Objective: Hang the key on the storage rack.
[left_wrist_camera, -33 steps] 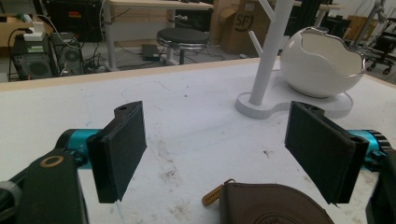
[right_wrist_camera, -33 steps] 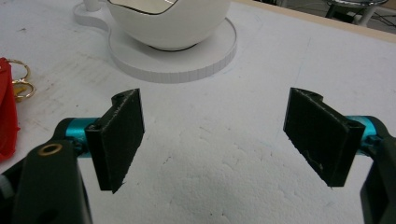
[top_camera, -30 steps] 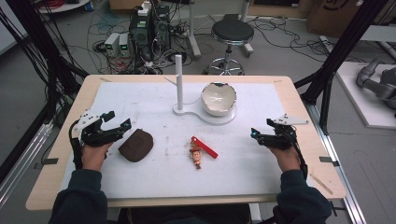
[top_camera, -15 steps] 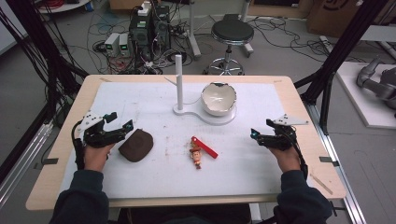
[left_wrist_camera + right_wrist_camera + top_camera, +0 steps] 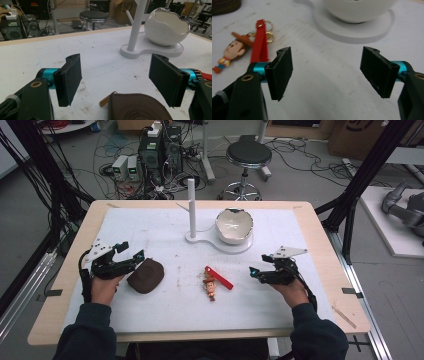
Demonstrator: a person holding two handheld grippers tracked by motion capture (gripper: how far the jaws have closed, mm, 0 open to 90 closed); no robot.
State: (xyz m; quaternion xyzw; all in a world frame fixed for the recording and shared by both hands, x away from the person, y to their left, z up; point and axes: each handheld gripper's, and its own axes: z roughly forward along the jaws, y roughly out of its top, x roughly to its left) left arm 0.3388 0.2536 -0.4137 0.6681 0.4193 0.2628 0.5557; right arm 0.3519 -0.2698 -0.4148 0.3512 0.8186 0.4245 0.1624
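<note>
1. High view first: we see the left gripper (image 5: pixel 131 256) near the table's (image 5: pixel 320 237) left edge, jaws spread apart and holding nothing, with the brown leather pouch (image 5: pixel 146 275) lying just beside its tips on the white mat (image 5: pixel 150 227).
2. Left gripper view shows us both black jaws wide apart above the mat, with the pouch's (image 5: pixel 136 107) rounded top edge and its small gold tab between them at the bottom, not touched by either pad.
3. We find the right gripper (image 5: pixel 256 271) near the table's right edge, jaws likewise apart and empty, pointing toward the middle of the table.
4. Between the two grippers, near the middle of the table, lies a keychain (image 5: pixel 214 282): a small cowboy figure joined to a red strap, well apart from either gripper.
5. Right gripper view puts the keychain (image 5: pixel 249 47) up and to the left of its open jaws, flat on the mat.
6. Toward the table's far edge stands a white stand (image 5: pixel 192 210) with an upright post, and a cracked-egg-shaped white bowl (image 5: pixel 233 226) sits on its base.
</note>
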